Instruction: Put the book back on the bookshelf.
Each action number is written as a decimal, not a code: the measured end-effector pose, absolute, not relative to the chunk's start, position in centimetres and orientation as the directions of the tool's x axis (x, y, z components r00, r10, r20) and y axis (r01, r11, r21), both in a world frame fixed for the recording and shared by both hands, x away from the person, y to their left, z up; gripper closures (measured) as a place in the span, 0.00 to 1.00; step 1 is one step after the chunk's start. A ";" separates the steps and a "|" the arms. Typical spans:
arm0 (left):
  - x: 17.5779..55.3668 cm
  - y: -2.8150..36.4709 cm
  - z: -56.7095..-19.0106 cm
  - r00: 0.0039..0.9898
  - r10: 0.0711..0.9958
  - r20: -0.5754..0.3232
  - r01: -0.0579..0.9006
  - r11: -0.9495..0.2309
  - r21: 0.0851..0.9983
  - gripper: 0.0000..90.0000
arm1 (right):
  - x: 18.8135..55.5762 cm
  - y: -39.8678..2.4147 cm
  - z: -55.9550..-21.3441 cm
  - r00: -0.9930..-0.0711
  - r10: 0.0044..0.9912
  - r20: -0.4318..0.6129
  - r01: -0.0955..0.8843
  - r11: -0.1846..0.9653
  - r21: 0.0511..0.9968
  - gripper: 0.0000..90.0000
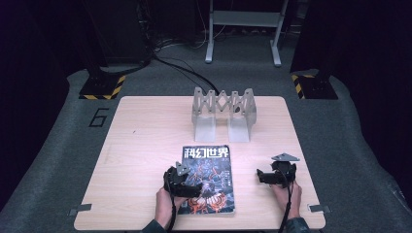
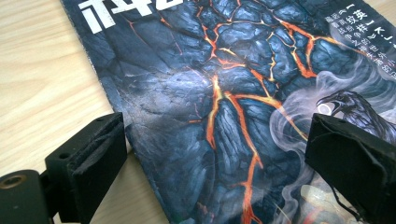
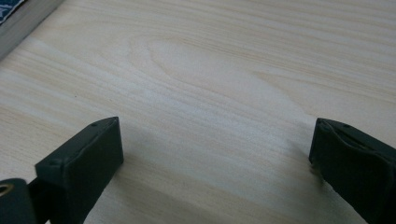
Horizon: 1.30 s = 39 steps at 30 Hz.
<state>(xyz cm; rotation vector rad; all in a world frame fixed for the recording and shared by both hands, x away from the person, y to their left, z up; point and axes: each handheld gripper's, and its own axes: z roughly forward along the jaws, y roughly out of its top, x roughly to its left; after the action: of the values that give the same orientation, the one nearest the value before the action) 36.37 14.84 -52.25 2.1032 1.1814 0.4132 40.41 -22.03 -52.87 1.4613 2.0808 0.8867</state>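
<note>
A magazine (image 1: 209, 172) with a dark cover of cracked lava and white title characters lies flat at the front middle of the wooden table (image 1: 141, 145). My left gripper (image 1: 190, 187) rests over the magazine's left edge, open. In the left gripper view its jaws straddle the cover (image 2: 210, 93), one over bare wood, one over the picture. My right gripper (image 1: 265, 175) sits open on bare wood to the right of the magazine, apart from it. The right gripper view catches the magazine's page edge (image 3: 18, 23) at the top left.
A grey metal folding book stand (image 1: 223, 112) stands at the back middle of the table. Beyond the table are grey carpet, cables, a white frame (image 1: 243, 29) and two black posts with yellow-striped feet. A hand holds each gripper at the front edge.
</note>
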 end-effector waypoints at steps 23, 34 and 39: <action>37.7 20.4 -51.8 0.432 0.901 -0.038 0.613 -0.263 0.745 0.00 | 40.6 -22.1 -52.7 -0.337 0.941 0.013 0.665 0.228 0.712 0.04; 38.1 19.8 -53.1 0.452 0.892 0.006 0.618 -0.318 0.719 0.00 | 39.0 -22.2 -50.3 -0.403 0.908 0.112 0.678 0.213 0.703 0.10; 38.1 19.5 -53.1 0.449 0.893 0.006 0.614 -0.314 0.724 0.00 | 38.6 -21.4 -50.0 -0.445 0.884 0.143 0.686 0.234 0.689 0.13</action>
<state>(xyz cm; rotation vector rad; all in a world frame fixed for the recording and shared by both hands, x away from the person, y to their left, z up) 38.06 19.49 -53.14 2.0450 1.2565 0.5457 38.65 -21.36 -50.00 1.4675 2.2323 1.0221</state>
